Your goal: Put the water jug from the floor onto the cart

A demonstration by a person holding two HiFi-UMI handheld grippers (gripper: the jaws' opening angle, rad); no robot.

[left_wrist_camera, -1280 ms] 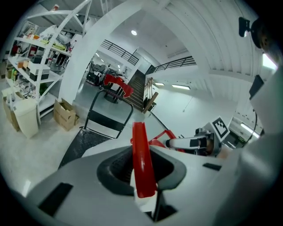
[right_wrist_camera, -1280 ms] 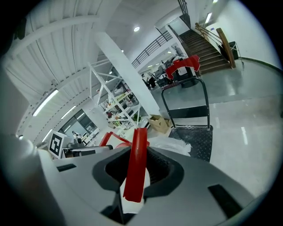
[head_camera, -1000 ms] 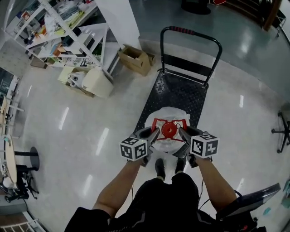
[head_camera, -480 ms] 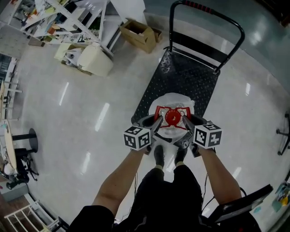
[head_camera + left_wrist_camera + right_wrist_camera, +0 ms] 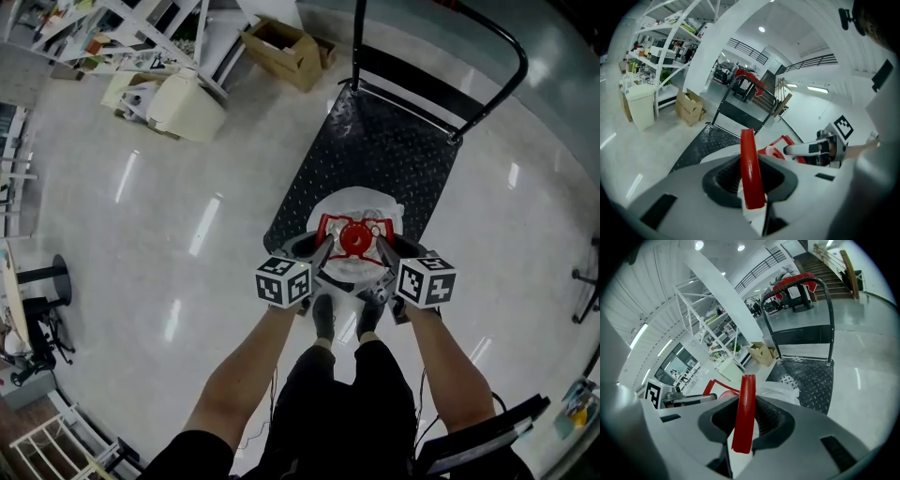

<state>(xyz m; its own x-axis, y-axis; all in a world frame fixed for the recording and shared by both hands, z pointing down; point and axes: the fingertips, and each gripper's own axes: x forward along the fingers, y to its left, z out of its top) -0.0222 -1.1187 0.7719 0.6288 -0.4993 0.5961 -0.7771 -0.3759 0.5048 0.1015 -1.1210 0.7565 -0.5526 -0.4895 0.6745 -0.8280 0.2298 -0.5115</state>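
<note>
Jug (image 5: 361, 204): pale translucent body, red cap (image 5: 353, 241) at top centre, red handle (image 5: 330, 225) framing it. Left claw (image 5: 322, 259) and right claw (image 5: 382, 255) are each clamped on a bar of that handle, with the red strip pinched between the pads. The jug is over the near end of the cart (image 5: 375, 141); contact with the deck cannot be confirmed.

Cart deck: black tread plate.

Floor (image 5: 159, 244): pale, glossy, showing light reflections.

A cardboard box (image 5: 281, 42), cream bin (image 5: 187, 105) and white shelving (image 5: 122, 28) stand beyond.
</note>
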